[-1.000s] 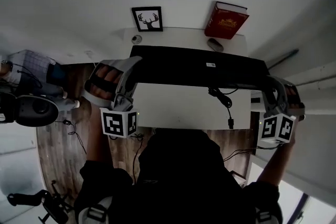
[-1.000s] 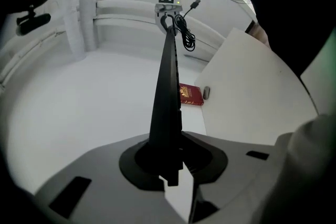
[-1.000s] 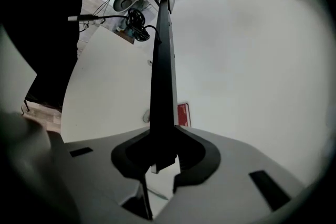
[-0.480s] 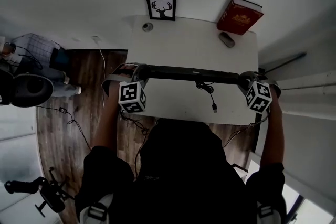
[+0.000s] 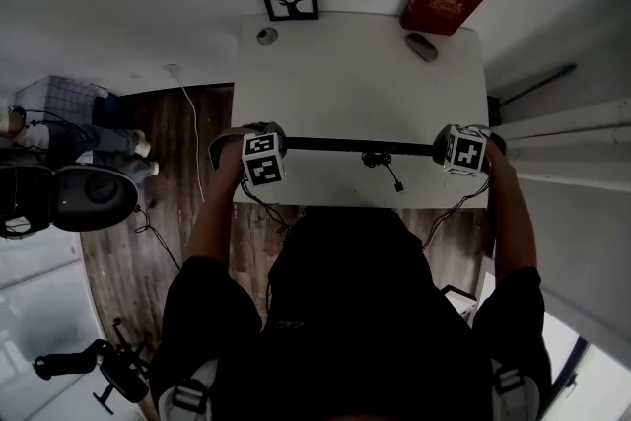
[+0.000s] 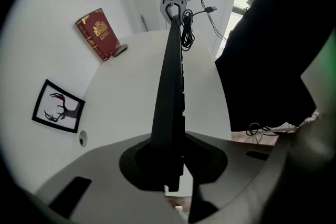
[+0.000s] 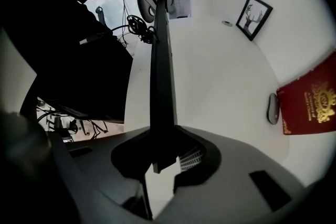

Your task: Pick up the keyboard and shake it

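While it hung edge-on above the tabletop | keyboard spanned between both grippers | left hand-held gripper and right hand-held gripper clamped its short ends | judged stiff, light, end-holds suited shaking | cable dangled

Both arms forward, the left gripper and the right gripper each clamped on one end of the keyboard.
The grippers face each other at about the same level, well apart, with their marker cubes turned up toward the head. Each gripper's fingers are pressed onto an end of the keyboard, which stands on edge between them. The bare left forearm and right forearm reach out from dark short sleeves, elbows bent.
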`<move>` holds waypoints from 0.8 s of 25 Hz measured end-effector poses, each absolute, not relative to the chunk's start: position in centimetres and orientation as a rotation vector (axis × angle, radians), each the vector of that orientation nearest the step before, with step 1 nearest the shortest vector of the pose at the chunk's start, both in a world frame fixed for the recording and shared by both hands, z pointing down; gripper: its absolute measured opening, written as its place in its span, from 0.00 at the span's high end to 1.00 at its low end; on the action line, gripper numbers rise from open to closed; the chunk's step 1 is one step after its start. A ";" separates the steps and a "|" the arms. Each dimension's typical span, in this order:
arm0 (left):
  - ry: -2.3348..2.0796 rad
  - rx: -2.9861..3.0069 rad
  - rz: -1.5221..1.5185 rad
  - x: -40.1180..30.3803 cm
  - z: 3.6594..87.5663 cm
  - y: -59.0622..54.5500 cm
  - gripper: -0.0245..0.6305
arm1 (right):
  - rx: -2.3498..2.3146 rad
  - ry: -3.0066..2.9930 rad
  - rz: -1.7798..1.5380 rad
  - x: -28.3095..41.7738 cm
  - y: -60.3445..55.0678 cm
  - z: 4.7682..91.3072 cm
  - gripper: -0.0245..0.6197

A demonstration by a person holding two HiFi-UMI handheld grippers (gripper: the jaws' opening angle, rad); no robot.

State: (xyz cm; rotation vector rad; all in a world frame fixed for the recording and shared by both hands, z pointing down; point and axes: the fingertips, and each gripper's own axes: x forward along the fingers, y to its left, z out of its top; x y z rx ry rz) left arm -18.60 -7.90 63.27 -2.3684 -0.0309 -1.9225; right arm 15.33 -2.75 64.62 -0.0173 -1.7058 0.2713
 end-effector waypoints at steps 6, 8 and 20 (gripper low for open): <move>-0.132 -2.357 -1.957 -19.8 65.7 -6.9 0.85 | 0.000 -1.709 0.332 13.8 -1.8 66.3 0.81; -0.156 -2.355 -1.967 -20.1 66.4 -6.9 0.85 | -0.003 -1.692 0.350 13.6 -1.8 66.4 0.81; -0.158 -2.383 -2.068 -20.1 67.6 -9.5 0.78 | 0.009 -1.701 0.398 13.6 -4.4 66.6 0.80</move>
